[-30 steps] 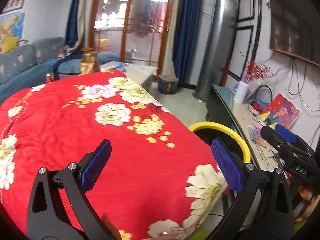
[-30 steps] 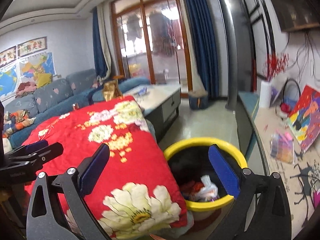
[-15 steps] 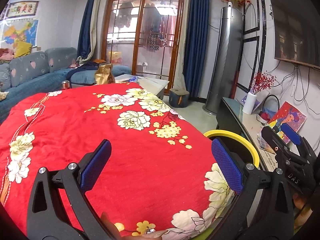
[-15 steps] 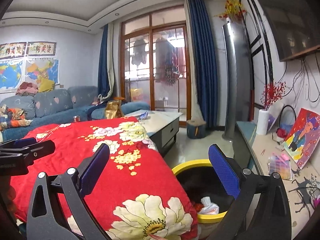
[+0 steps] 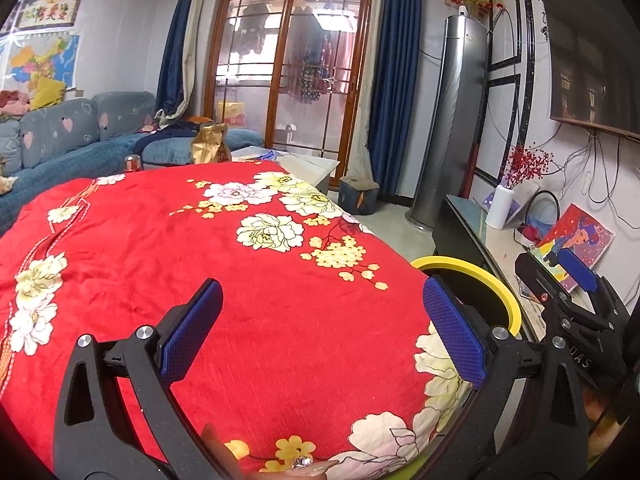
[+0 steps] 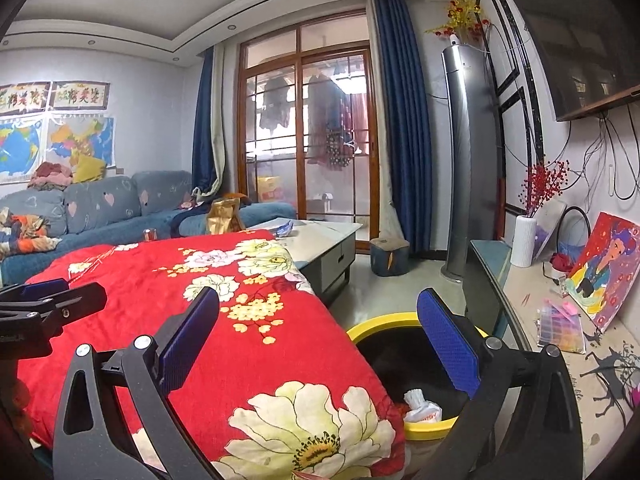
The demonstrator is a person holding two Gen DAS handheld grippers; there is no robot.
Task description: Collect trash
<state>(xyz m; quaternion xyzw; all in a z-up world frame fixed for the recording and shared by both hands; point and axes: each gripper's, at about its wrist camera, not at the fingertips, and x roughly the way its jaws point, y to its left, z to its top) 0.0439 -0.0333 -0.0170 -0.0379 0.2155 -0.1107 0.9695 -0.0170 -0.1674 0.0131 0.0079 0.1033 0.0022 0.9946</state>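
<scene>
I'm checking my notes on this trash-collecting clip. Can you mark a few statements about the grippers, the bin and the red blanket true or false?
1. Both grippers, left gripper and right gripper, are open and empty. True.
2. The yellow-rimmed bin is empty. False: a white bag lies inside.
3. Trash lies on the red floral blanket. False: none shows there.
4. The bin stands right of the blanket. True.

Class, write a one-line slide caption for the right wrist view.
Open right gripper hovers empty above a red floral blanket, beside a yellow-rimmed bin holding a white bag.
</scene>
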